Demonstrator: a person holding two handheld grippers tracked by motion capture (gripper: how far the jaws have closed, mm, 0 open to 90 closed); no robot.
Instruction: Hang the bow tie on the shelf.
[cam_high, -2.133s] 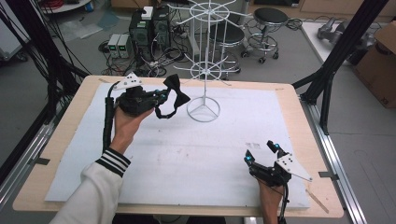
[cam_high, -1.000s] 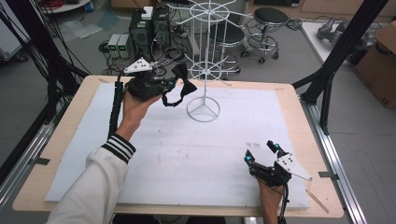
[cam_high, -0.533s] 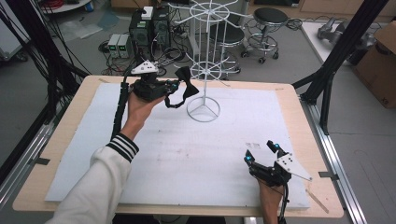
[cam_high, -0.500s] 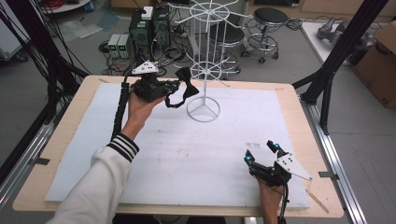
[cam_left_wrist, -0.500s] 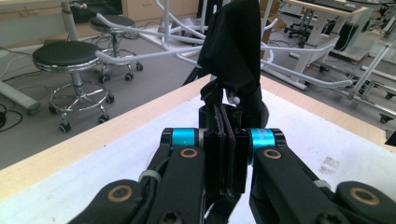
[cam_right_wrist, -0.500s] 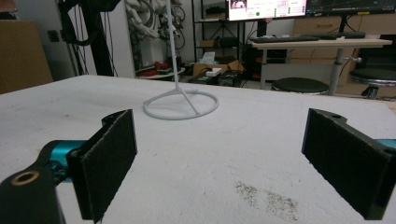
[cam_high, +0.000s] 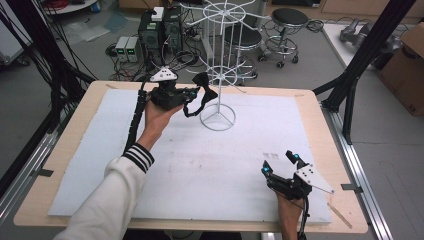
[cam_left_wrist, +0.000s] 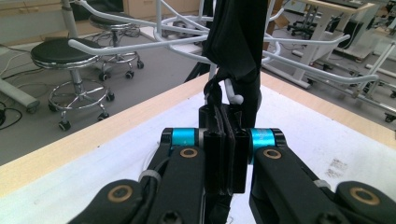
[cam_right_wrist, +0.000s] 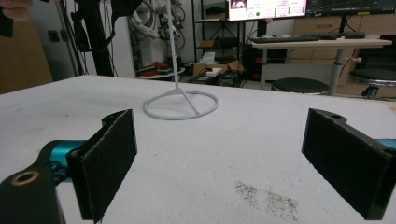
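Two grippers work here. Nearest, the right gripper (cam_high: 280, 163) rests at the table's (cam_high: 320, 125) front edge, jaws spread wide over bare white mat (cam_high: 200, 170). Farther off, the left gripper (cam_high: 192, 95) pinches a black bow tie (cam_high: 202, 85), its strap hanging down, now closer to the white wire rack (cam_high: 218, 65) than a second ago.

Wire rack (cam_high: 218, 60): far centre of the table (cam_high: 310, 120). Bow tie (cam_high: 200, 92): just left of its pole, in the left gripper (cam_high: 192, 94). Right gripper (cam_high: 280, 164): near right.
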